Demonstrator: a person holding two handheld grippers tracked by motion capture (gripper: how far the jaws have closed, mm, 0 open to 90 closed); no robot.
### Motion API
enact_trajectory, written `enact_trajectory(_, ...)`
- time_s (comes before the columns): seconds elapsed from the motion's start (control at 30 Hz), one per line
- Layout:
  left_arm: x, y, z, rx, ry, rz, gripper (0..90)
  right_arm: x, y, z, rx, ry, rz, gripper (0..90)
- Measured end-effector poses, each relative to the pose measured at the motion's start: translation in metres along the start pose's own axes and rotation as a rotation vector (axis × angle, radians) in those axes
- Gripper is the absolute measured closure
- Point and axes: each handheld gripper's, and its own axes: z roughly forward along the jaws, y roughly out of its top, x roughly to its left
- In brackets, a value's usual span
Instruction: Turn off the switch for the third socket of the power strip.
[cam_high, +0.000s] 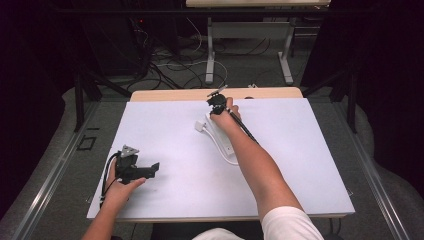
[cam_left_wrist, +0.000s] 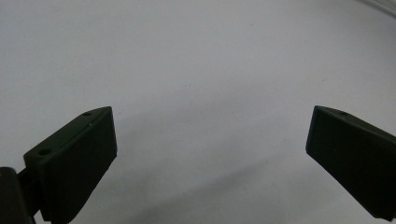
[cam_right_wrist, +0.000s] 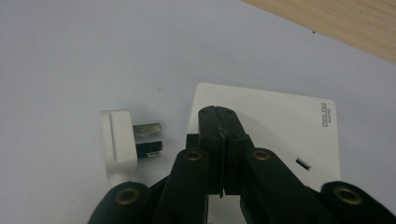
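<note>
While the left gripper (cam_high: 150, 170) rests idle near the table's near-left edge, its jaws spread wide over bare white table cover (cam_left_wrist: 196, 60) and holding nothing, the right gripper (cam_right_wrist: 219, 140) hangs over the end of a white power strip (cam_right_wrist: 280, 126) at the far middle of the table. Its jaws are pressed together with nothing visibly between them (the black tips meet just above the strip's face). A white plug (cam_right_wrist: 119, 142) lies just beside the strip's end, prongs pointing toward it, not inserted. Judging by this, the work in hand is mating plug and strip, still at the approach stage. Next, the right gripper would likely need to reopen, take the plug body and line its prongs up with a socket.
</note>
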Motion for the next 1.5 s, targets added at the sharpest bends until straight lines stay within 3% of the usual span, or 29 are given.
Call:
enact_trajectory(0.2,0.000,0.000,-0.001,0.011,-0.001,0.009,1.7,0.000,-0.001,-0.001,0.010,-0.007,0.004,90.0)
enact_trajectory(0.27,0.000,0.000,-0.001,0.012,0.000,0.009,1.7,0.001,-0.003,0.002,-0.012,-0.006,0.013,90.0)
enact_trajectory(0.3,0.000,0.000,-0.001,0.012,0.000,0.010,1.7,0.000,-0.004,0.004,-0.048,-0.007,0.003,90.0)
enact_trajectory(0.57,0.000,0.000,-0.001,0.011,0.000,-0.002,1.7,-0.001,-0.004,0.002,-0.019,-0.022,-0.008,90.0)
enact_trajectory(0.7,0.001,0.000,-0.002,0.027,-0.005,0.013,1.7,-0.001,-0.005,0.003,-0.046,-0.011,0.002,90.0)
enact_trajectory(0.83,0.001,0.000,-0.001,0.028,-0.005,0.015,1.7,0.000,-0.005,0.003,-0.036,-0.012,0.010,90.0)
enact_trajectory(0.87,0.001,0.000,-0.001,0.028,-0.005,0.013,1.7,0.000,-0.004,0.002,-0.019,-0.018,0.006,90.0)
enact_trajectory(0.9,0.000,0.000,0.000,0.020,-0.005,0.003,1.7,0.000,-0.005,0.003,-0.040,-0.008,0.013,90.0)
enact_trajectory(1.1,0.000,0.000,0.002,0.002,0.003,0.008,1.7,0.002,-0.004,0.002,-0.030,-0.014,-0.007,87.9)
enact_trajectory(1.5,-0.001,0.000,0.002,0.001,0.002,0.005,1.7,-0.001,-0.002,-0.007,-0.022,-0.010,-0.014,83.8)
